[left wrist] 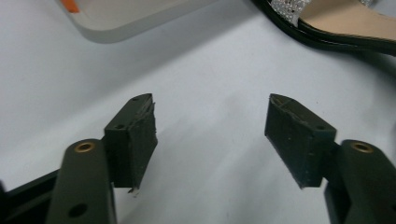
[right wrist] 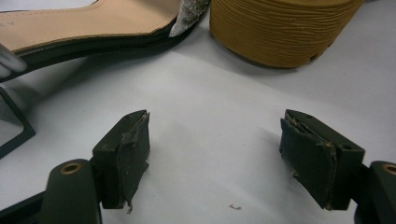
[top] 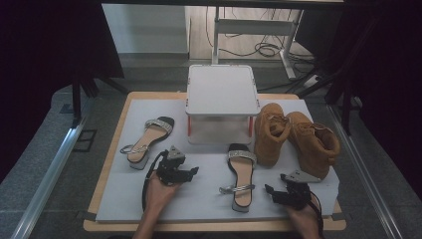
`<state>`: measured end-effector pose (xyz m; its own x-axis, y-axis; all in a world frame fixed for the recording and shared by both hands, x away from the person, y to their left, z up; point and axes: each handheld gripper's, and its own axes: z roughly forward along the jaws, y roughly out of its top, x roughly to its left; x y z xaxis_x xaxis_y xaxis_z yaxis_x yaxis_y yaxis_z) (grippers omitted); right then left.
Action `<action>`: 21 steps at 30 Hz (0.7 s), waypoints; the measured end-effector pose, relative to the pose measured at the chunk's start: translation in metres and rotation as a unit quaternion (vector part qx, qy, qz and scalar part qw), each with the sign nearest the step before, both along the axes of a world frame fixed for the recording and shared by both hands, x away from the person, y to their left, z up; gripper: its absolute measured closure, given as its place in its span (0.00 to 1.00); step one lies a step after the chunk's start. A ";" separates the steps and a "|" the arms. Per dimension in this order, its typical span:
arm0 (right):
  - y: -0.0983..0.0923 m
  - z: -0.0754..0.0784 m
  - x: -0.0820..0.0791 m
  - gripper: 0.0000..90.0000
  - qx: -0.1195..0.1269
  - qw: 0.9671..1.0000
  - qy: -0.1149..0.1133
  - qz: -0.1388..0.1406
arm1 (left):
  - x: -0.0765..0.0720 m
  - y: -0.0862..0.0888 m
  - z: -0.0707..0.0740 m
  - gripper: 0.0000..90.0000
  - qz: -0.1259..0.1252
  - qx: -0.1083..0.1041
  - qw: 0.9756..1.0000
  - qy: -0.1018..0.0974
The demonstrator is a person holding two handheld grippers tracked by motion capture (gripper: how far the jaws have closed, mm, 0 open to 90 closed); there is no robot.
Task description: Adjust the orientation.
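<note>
A: Left gripper [top: 191,172] out over bare mat [top: 199,199], between the two sandals. Jaws wide apart, nothing between the pads [left wrist: 135,140].

B: Right gripper [top: 271,191] low at the near right corner, also gaping, also empty. Aimed along the mat at the near sandal [top: 241,174], heel end closest.

A: Probably parked there for a grab at that heel or ankle strap. From the right gripper view, sandal [right wrist: 93,28] and boot sole [right wrist: 280,32] both just ahead, close side by side.

B: Far sandal [top: 149,139] lying alone at the left, toe toward the box [top: 221,102]. Near sandal pointing the same way, just left of the boots [top: 293,137].

A: Boots leaning together beside the box, soles toward the front. Looks like sorted pairs, sandals not yet matched up.

B: Box lid on, shut, in the middle at the back. No telling whether meant for the shoes.

A: Likely next: bring the two sandals together. Thin straps, glittery band — easy to slip from worn pads [right wrist: 130,154].
</note>
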<state>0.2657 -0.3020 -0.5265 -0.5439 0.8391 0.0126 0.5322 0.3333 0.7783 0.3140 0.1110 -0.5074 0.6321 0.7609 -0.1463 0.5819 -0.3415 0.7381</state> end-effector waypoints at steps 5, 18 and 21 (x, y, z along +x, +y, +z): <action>0.000 0.000 0.000 0.27 0.000 1.000 0.000 0.000 | -0.008 0.010 -0.002 0.23 -0.015 0.010 1.000 -0.003; 0.000 0.000 0.000 0.27 0.000 1.000 0.000 -0.001 | -0.030 0.047 -0.003 0.14 0.038 0.013 0.999 -0.027; 0.000 0.000 0.000 0.27 -0.001 1.000 0.000 0.000 | -0.034 0.057 -0.004 0.14 0.051 0.021 0.998 -0.022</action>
